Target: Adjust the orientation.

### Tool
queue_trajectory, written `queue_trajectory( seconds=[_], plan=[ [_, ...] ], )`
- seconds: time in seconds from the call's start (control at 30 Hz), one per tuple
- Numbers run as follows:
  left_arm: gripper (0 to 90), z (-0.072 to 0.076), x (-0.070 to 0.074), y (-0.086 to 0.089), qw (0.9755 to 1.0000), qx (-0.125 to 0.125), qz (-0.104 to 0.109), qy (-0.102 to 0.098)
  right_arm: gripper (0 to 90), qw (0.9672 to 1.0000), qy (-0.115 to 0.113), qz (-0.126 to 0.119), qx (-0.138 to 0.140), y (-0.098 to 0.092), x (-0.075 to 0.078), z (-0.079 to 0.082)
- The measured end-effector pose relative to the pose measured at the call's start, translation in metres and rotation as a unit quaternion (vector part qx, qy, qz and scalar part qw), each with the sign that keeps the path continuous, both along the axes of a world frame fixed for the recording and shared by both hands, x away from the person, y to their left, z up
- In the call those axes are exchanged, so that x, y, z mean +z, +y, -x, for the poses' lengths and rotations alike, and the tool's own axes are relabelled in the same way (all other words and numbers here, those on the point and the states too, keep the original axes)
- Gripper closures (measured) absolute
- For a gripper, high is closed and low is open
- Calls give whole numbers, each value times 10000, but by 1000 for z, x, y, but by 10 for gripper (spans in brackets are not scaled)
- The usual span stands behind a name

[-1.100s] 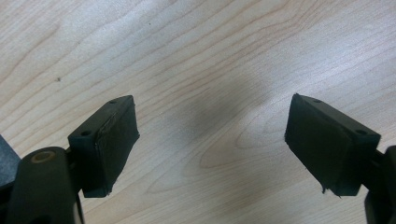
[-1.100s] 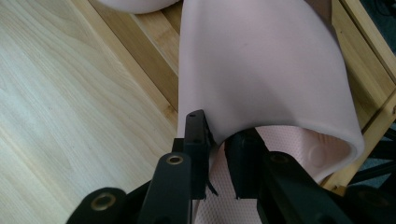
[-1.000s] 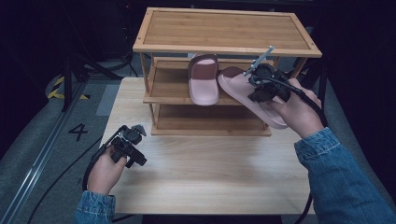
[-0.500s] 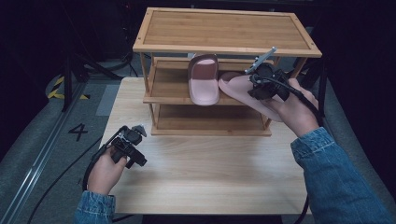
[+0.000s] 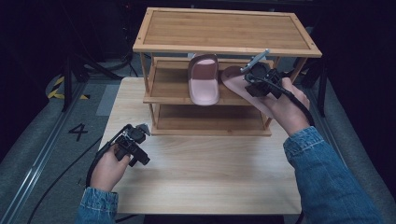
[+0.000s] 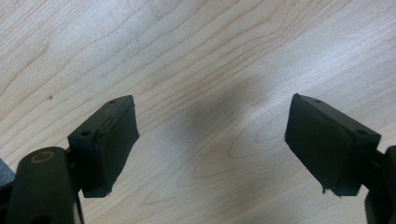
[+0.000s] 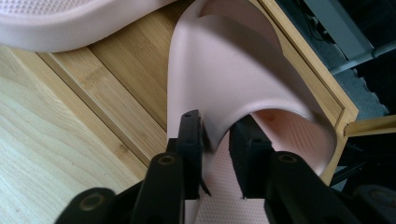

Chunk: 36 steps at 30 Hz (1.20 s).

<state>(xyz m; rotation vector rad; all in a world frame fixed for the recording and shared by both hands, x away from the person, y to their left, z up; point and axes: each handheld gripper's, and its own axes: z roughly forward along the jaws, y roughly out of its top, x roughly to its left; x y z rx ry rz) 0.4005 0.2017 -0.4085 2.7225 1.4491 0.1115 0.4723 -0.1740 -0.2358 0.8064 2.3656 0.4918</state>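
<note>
A pink slipper [image 5: 204,81] lies on the middle shelf of a bamboo rack [image 5: 224,30], its heel over the front edge. A second pink slipper [image 5: 233,79] rests slanted at that shelf's right end, heel sticking out toward the hand. My right gripper [image 5: 252,84] is at its strap. In the right gripper view the strap [image 7: 224,70] runs between the jaws of the right gripper [image 7: 215,121]. They have just been opening and look loose on it. My left gripper [image 5: 137,147] rests open over the bare table at the near left, nothing between its jaws [image 6: 210,116].
The rack stands at the back of a light wooden table [image 5: 205,172], with a top shelf overhead and a lower shelf [image 5: 210,122] beneath. The first slipper's sole [image 7: 70,28] lies close to the left of the right gripper. Dark floor and cables surround the table.
The right hand has eased the second slipper slightly further onto the middle shelf. The left hand and the first slipper have stayed put.
</note>
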Motion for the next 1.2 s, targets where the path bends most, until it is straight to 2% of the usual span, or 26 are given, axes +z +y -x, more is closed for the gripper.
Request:
queue_trajectory(
  seconds=[0.1, 0.27, 0.4, 0.47, 0.5, 0.6, 0.67, 0.77, 0.83, 0.87, 1.0, 1.1, 1.2],
  plan=[
    [174, -2, 0, -2, 10000, -22, 29, 1, 662, 9999, -16, -101, -10, -2, 2, 8],
    [176, -7, 1, -7, 9999, -142, -11, 61, 613, 9994, 34, -328, -48, -16, 14, 29],
    [175, -9, 3, -12, 9998, -183, 11, 84, 609, 9982, 293, -494, -176, -34, 20, 44],
    [176, -11, 3, -15, 9995, -225, 174, 158, 608, 9972, 431, -569, -209, -44, 23, 50],
    [175, -11, 3, -17, 9994, -236, 178, 164, 608, 9969, 474, -593, -223, -49, 23, 53],
    [174, -14, 2, -20, 9994, -294, 111, 162, 610, 9938, 753, -743, -330, -64, 25, 61],
    [175, -16, 1, -22, 9993, -276, 132, 201, 637, 9893, 1071, -852, -504, -78, 26, 65],
    [176, -17, -1, -24, 9992, -291, 97, 238, 648, 9847, 1325, -877, -709, -92, 26, 68],
    [176, -18, -1, -24, 9990, -368, 101, 237, 652, 9828, 1432, -832, -818, -101, 23, 70],
    [176, -17, -1, -25, 9991, -311, 103, 254, 652, 9817, 1478, -817, -879, -105, 21, 70],
    [176, -16, -1, -25, 9991, -336, 48, 242, 674, 9788, 1592, -735, -1060, -119, 13, 67],
    [175, -16, -1, -24, 9991, -337, 61, 255, 720, 9762, 1671, -602, -1248, -127, 5, 60],
    [175, -15, -1, -24, 9991, -308, 99, 277, 780, 9723, 1831, -640, -1302, -133, -3, 53]
  ],
)
